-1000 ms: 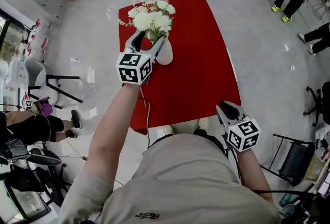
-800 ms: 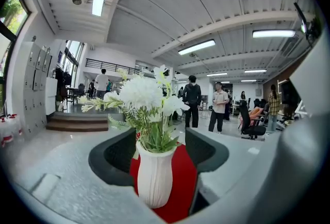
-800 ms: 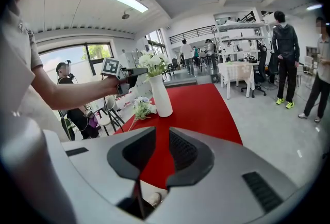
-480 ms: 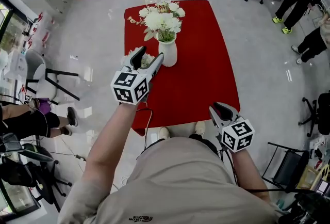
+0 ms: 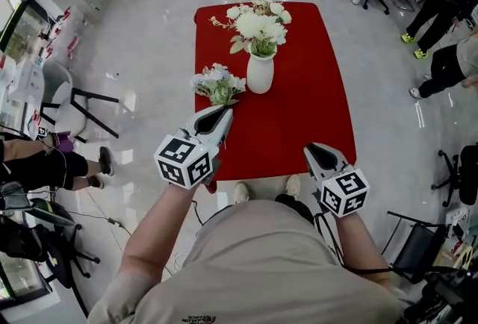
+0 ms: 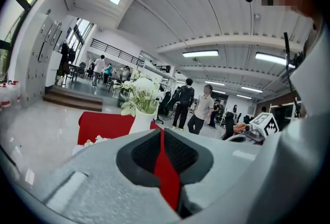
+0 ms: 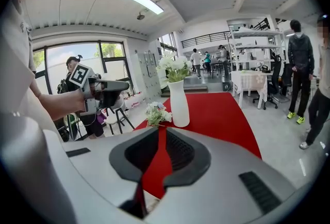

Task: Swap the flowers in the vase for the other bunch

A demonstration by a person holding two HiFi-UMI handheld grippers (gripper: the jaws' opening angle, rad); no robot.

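Jaws: left gripper (image 5: 222, 113) just closed, empty; right gripper (image 5: 314, 151) shut, empty. One vase (image 5: 260, 76), two bunches (image 5: 258, 20) (image 5: 218, 83).

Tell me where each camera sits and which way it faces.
Head view: on the person's head, looking steeply down at red table, vase, loose bunch; shows torso, left gripper, right gripper.
Left gripper view: on that gripper, facing the vase across the table; its jaws, just closed with nothing between, fill the foreground.
Right gripper view: on that gripper, facing the vase; shows its shut jaws and the left gripper.
Shared: all three show vase and table.
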